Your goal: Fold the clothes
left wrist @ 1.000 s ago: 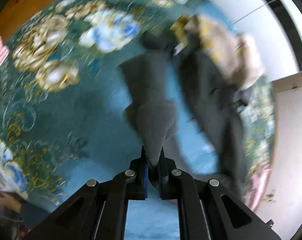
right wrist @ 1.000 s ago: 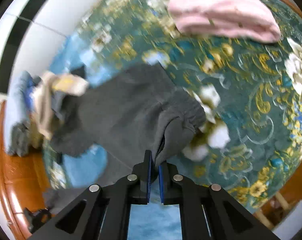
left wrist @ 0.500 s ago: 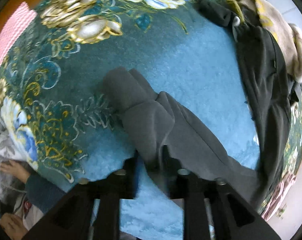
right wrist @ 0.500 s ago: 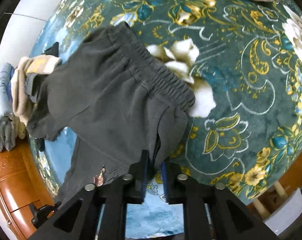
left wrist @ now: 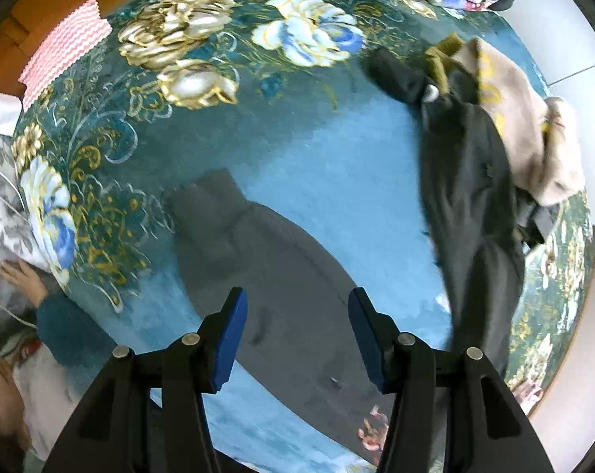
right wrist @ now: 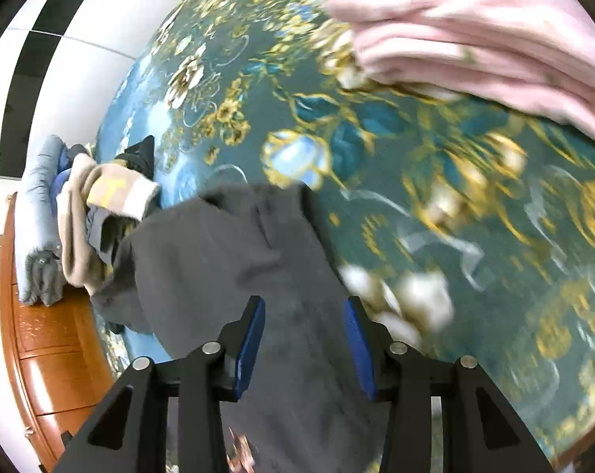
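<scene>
We look down along two handheld grippers at a teal floral rug spread over the floor. The landmark is a pair of dark grey trousers lying flat on the rug's plain blue middle.

From the left wrist camera, the left gripper hovers just above the trousers, its blue-padded jaws wide apart and holding nothing. One trouser leg runs away from the gripper toward the upper left, ending in a cuffed hem. To the right of the trousers a second dark garment lies stretched along the rug, and a beige garment with yellow markings lies against its far edge. Beyond the trousers' hem, at the rug's far left edge, sits a pink zigzag-patterned cloth. Left of the trousers, a person's hand in a teal sleeve rests at the rug's edge.

From the right wrist camera, the right gripper is also above the trousers, jaws apart and empty, the grey fabric filling the gap between them. Left of the trousers lies the beige garment heaped with a pale blue folded item, beside a wooden cabinet. Well beyond the trousers, at the upper right, rests a folded pink garment. This view is blurred
</scene>
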